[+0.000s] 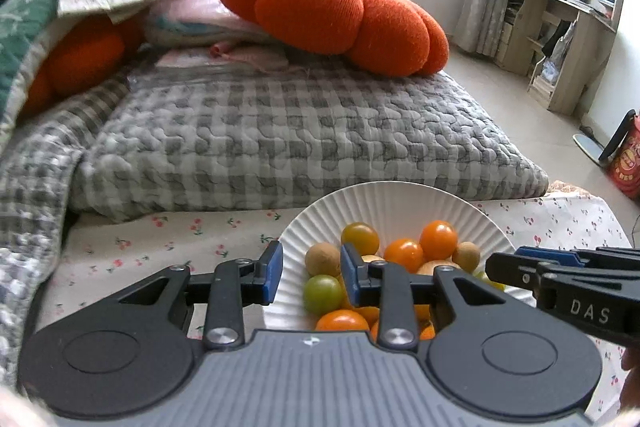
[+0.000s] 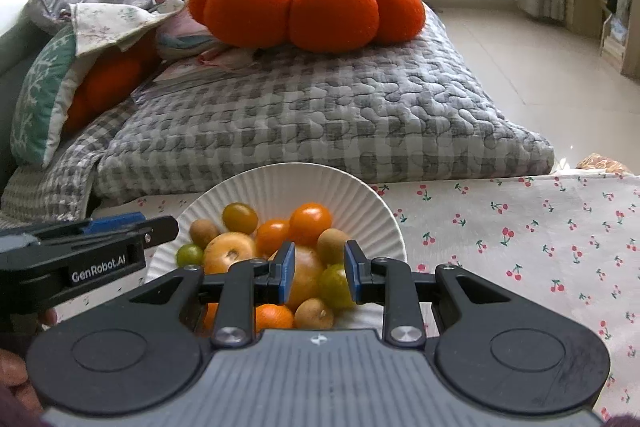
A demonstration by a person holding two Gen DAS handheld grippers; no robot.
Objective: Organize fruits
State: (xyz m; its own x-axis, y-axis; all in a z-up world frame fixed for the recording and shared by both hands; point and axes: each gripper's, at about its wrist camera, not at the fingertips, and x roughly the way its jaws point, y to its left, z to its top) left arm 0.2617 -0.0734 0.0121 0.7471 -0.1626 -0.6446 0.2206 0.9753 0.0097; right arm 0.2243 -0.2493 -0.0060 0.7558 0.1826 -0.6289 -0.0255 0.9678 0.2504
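- The left hand-held gripper (image 1: 311,277) hangs over the left side of the white plate (image 1: 384,203). Its blue fingers (image 1: 273,271) stand a small way apart. Nothing is pinched between them; you see only the plate and fruit far below, so it holds nothing.
- The right hand-held gripper (image 2: 320,273) hangs over the same plate (image 2: 280,187), nearer its right side. Its jaws are also a little apart and grip nothing.
- The fruits (image 2: 272,251) lie in a pile on the plate: little orange, yellow and green tomatoes (image 1: 438,239), small brown round ones (image 1: 322,259) and a bigger yellow one (image 2: 230,251).
- The plate sits on a cloth with red cherries (image 2: 520,247).
- Behind it lies a grey checked blanket (image 1: 280,139) with an orange pumpkin pillow (image 2: 308,3) on top.
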